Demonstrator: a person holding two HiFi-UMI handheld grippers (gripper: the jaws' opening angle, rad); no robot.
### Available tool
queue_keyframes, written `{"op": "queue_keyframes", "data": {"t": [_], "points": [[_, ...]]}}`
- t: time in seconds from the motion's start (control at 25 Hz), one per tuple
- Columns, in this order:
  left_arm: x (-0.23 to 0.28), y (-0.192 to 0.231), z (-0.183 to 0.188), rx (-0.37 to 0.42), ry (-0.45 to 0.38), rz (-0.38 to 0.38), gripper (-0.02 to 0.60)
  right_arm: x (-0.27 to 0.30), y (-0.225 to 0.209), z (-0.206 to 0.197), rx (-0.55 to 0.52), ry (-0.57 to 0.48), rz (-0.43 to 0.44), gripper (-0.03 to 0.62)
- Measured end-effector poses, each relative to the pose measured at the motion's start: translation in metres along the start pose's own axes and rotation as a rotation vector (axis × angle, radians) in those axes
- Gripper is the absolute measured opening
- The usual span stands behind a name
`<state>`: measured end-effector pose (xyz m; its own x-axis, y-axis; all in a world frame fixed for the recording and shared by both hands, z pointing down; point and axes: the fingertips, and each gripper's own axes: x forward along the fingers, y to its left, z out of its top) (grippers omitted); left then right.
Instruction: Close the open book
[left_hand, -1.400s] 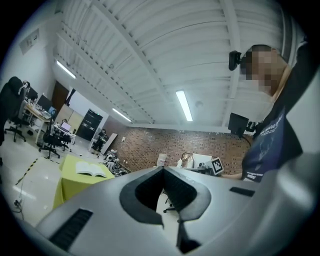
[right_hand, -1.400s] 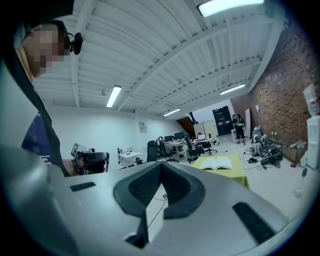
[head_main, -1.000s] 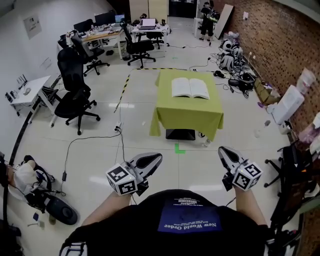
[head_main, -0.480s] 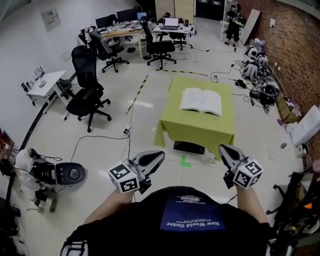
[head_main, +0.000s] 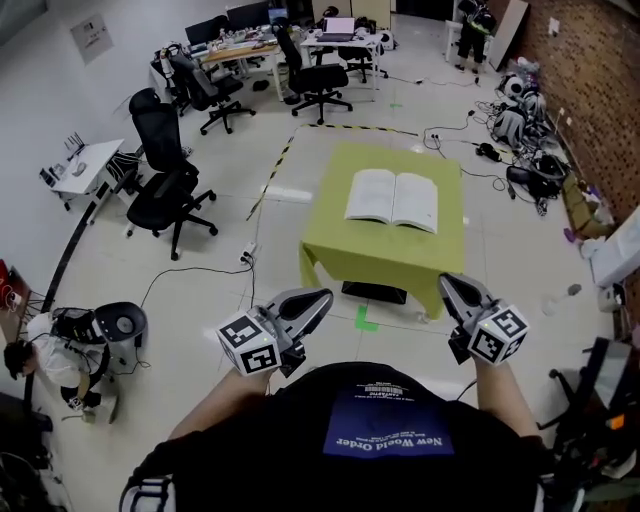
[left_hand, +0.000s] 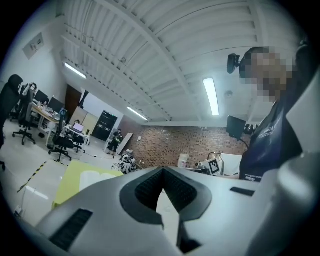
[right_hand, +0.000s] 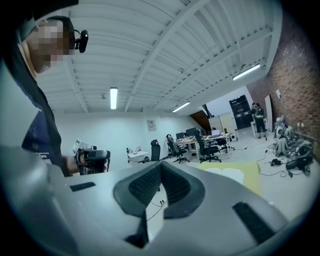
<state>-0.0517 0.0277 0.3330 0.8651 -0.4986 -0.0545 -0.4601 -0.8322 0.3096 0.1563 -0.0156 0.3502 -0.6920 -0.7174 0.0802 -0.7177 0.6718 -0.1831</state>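
Ahead of you: square table under yellow-green cloth | your left: black swivel office chair, small white desk | floor: green tape mark, yellow-black striped tape | your right: red brick wall

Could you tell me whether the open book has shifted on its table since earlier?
No: the open book lies where it did, near the green table's middle.

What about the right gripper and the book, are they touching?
Apart. In the head view the right gripper hangs near the person's body, while the book lies far ahead on the table.
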Motion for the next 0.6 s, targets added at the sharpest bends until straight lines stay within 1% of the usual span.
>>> {"op": "queue_keyframes", "data": {"t": [0.12,0.24,0.4,0.6], "points": [[0.021,0.018,0.0,-0.013,0.007,-0.034,0.006,0.009,-0.022,-0.002,0.014,0.011,-0.034,-0.015],[0.039,0.044,0.002,-0.015,0.004,-0.08,0.006,0.023,-0.039,0.001,0.0,0.015,-0.069,-0.015],[0.059,0.095,0.021,-0.019,0.011,-0.139,0.006,0.057,-0.061,0.016,-0.008,-0.001,-0.137,-0.015],[0.073,0.154,0.05,0.018,0.032,-0.226,0.006,0.098,-0.076,0.03,-0.001,-0.02,-0.218,-0.015]]}}
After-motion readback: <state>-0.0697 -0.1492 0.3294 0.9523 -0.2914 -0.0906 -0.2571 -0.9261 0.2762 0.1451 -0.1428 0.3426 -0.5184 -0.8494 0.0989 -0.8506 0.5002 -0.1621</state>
